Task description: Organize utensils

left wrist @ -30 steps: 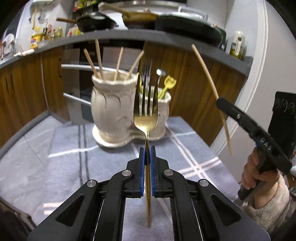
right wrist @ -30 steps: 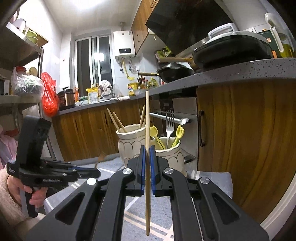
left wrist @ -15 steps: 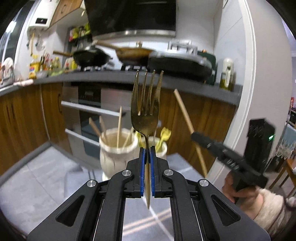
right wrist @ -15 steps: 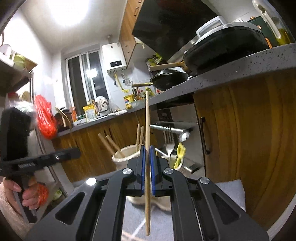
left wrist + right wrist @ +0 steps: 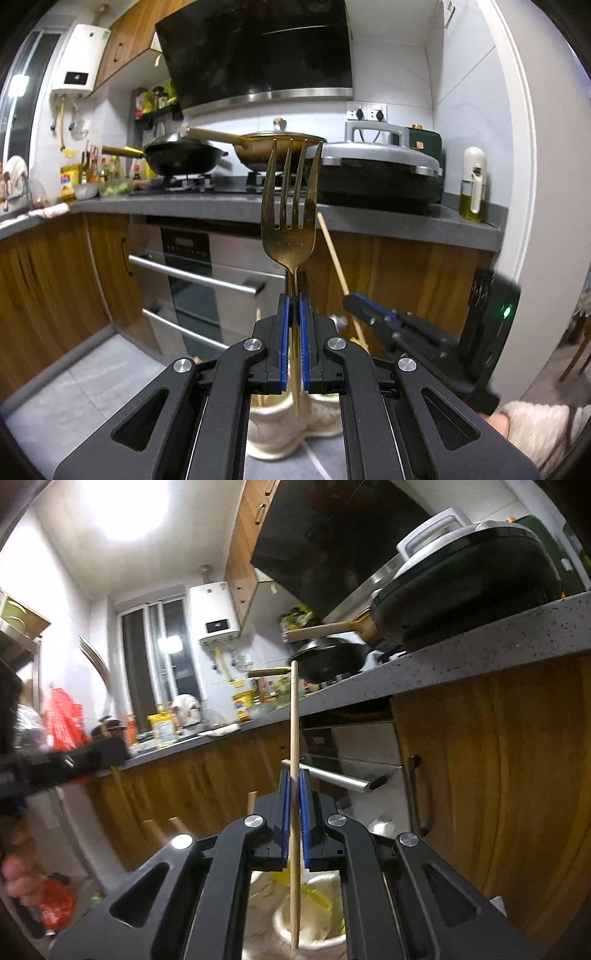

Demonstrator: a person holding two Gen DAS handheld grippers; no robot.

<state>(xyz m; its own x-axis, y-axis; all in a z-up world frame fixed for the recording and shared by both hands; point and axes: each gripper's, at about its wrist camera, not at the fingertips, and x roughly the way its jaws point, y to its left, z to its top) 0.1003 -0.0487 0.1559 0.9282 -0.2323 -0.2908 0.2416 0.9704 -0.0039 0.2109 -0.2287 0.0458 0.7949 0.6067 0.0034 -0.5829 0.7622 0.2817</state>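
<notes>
While left tongs [image 5: 294, 295] clench a fork [image 5: 289, 218] and right tongs [image 5: 294, 775] a chopstick [image 5: 293, 716], both hang clear above the half-hidden holder [image 5: 280, 424].

Both the left gripper [image 5: 294, 310] and the right gripper [image 5: 294, 790] are matte black linkages with silver round screws and blue finger pads, and a fuzzy cream sleeve [image 5: 535, 421] shows lower right.
</notes>
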